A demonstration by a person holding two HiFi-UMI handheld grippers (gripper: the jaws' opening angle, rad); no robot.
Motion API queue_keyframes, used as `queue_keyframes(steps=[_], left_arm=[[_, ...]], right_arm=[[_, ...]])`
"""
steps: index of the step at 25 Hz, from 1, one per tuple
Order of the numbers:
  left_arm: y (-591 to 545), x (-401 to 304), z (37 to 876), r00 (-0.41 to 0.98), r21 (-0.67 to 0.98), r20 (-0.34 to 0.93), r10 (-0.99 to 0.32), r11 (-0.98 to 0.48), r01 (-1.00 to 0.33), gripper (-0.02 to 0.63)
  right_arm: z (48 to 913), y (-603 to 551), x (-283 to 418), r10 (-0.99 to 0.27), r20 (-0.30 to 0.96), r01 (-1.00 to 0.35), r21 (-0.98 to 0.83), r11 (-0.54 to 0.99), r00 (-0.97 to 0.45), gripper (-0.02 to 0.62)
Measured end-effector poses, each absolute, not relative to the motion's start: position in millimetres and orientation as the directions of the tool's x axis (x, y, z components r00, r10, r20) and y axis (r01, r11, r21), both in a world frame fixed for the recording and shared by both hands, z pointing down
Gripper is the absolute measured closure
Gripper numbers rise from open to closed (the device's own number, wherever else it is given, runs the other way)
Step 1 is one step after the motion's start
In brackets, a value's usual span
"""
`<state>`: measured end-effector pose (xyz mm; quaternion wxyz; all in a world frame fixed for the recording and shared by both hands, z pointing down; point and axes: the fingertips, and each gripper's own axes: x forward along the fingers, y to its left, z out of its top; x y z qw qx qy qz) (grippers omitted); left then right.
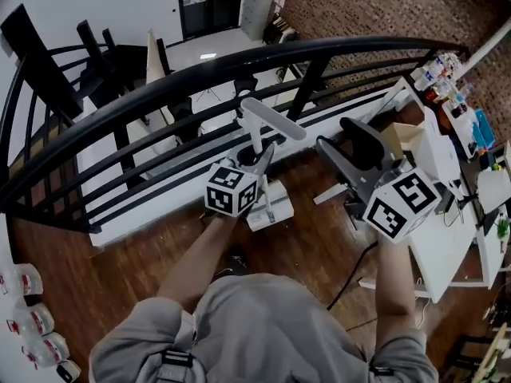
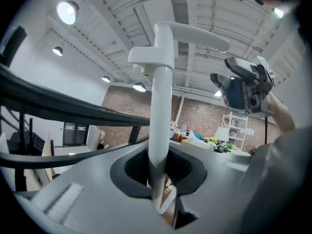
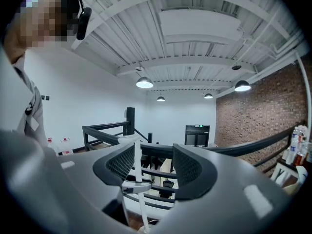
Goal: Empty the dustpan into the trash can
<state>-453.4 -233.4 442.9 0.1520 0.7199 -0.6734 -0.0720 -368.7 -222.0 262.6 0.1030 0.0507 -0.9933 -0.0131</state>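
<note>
A white long-handled dustpan stands upright in front of me, with its curved grip (image 1: 271,116) at the top and its pan (image 1: 270,206) low over the wooden floor. My left gripper (image 1: 259,154) is shut on the pole just under the grip. In the left gripper view the pole (image 2: 162,96) runs up between the closed jaws of that gripper (image 2: 157,179). My right gripper (image 1: 339,138) hovers to the right of the dustpan, open and holding nothing. In the right gripper view the open gripper (image 3: 153,165) frames the railing, with the dustpan pole (image 3: 141,208) low at the left. I see no trash can.
A black curved railing (image 1: 200,78) runs across just beyond the dustpan, with a drop to a lower floor behind it. A white desk (image 1: 447,238) with bottles and clutter stands at the right. A black cable (image 1: 351,270) lies on the floor. Several bottles (image 1: 32,325) sit at the lower left.
</note>
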Motion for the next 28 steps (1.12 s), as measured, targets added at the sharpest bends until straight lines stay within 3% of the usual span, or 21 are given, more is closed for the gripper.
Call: queue_keyframes(steps=[1, 2, 4, 8, 17, 20, 28], left_arm=[[-238, -436, 440, 0.1, 0.287, 0.106, -0.989, -0.066, -0.956, 0.58], [-244, -420, 437, 0.115, 0.262, 0.109, -0.987, -0.083, -0.962, 0.583], [-254, -388, 430, 0.142, 0.227, 0.112, -0.984, -0.114, -0.967, 0.583], [-265, -322, 424, 0.19, 0.175, 0.132, -0.973, -0.166, -0.97, 0.558], [-268, -161, 420, 0.336, 0.041, 0.167, -0.927, -0.334, -0.942, 0.56], [-268, -110, 427, 0.379, 0.007, 0.185, -0.907, -0.384, -0.923, 0.56], [-270, -11, 457, 0.463, -0.065, 0.219, -0.859, -0.486, -0.872, 0.56]], right_arm=[[261, -220, -359, -0.114, 0.205, -0.104, 0.057, 0.993, -0.972, 0.36], [260, -220, -345, -0.135, 0.205, -0.121, 0.082, 0.989, -0.969, 0.428], [256, -225, -310, -0.179, 0.193, -0.161, 0.108, 0.981, -0.965, 0.446], [241, -231, -222, -0.233, 0.129, -0.228, 0.053, 0.972, -0.964, 0.397], [194, -207, -103, -0.288, 0.043, -0.281, 0.113, 0.953, -0.957, 0.397], [209, -207, -82, -0.319, 0.116, -0.297, 0.172, 0.939, -0.941, 0.393], [295, -230, -25, -0.376, 0.475, -0.334, 0.173, 0.927, -0.796, 0.388]])
